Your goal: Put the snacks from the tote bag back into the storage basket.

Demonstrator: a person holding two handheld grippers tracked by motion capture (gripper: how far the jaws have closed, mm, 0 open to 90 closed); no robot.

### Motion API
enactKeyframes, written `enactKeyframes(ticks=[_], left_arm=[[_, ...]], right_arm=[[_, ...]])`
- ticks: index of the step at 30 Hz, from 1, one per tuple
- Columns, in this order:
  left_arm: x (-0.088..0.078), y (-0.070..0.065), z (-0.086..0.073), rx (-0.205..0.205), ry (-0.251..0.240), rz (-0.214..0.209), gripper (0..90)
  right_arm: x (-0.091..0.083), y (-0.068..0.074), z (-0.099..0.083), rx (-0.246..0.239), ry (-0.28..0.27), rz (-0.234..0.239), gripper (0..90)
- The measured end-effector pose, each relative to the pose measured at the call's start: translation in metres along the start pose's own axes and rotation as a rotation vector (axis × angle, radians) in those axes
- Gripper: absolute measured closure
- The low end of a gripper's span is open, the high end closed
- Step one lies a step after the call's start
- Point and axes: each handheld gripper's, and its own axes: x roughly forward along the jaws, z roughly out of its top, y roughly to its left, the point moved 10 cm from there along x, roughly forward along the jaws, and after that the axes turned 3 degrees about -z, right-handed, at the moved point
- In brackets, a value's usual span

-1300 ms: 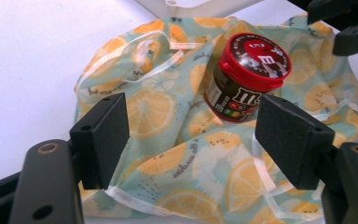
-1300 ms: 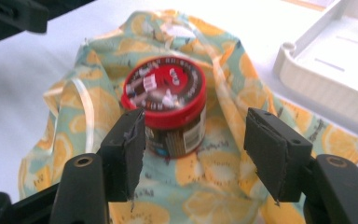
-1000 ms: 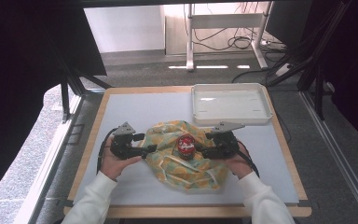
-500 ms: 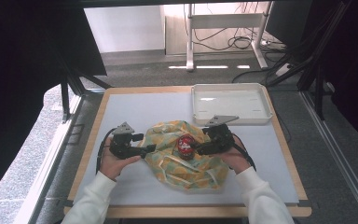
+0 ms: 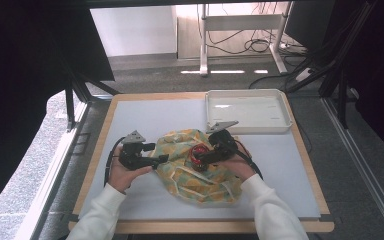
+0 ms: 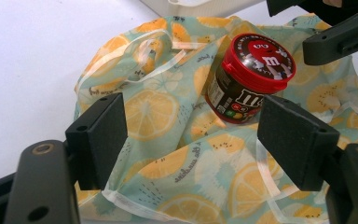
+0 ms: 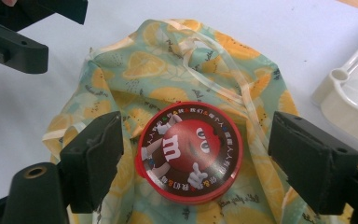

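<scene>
A lemon-print cloth bag [image 5: 195, 175] lies crumpled in the middle of the table. On it sits a brown candy jar with a red lid [image 5: 198, 154], tilted. My left gripper [image 5: 159, 160] is open at the bag's left edge, its jaws wide over the cloth [image 6: 158, 116] and the jar [image 6: 249, 77] beyond them. My right gripper [image 5: 203, 159] is open too. It looks down on the jar's lid [image 7: 189, 151], which lies between its spread jaws with gaps on both sides. The bag's cloth [image 7: 168, 70] spreads beyond the lid.
An empty white tray [image 5: 247, 111] stands at the back right of the white mat, close behind the right gripper. Its corner [image 7: 354, 93] shows right of the bag. The wooden table edge [image 5: 95, 150] frames the mat.
My right gripper has moved left and now straddles the jar. The left gripper has crept slightly right onto the bag's edge.
</scene>
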Motion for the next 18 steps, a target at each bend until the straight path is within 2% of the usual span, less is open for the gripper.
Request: enactKeyframes(ticks=[6, 10, 18], left_arm=[[0.0, 0.0, -0.001, 0.003, 0.004, 0.003, 24.4], [0.0, 0.003, -0.002, 0.005, 0.012, 0.016, 24.8], [0.0, 0.005, -0.004, -0.001, 0.02, 0.024, 25.3]], right_arm=[[0.013, 0.007, -0.008, -0.029, 0.056, -0.035, 11.9], [0.024, 0.01, -0.018, -0.032, 0.106, -0.042, 10.8], [0.035, 0.008, -0.029, -0.048, 0.15, -0.062, 12.7]])
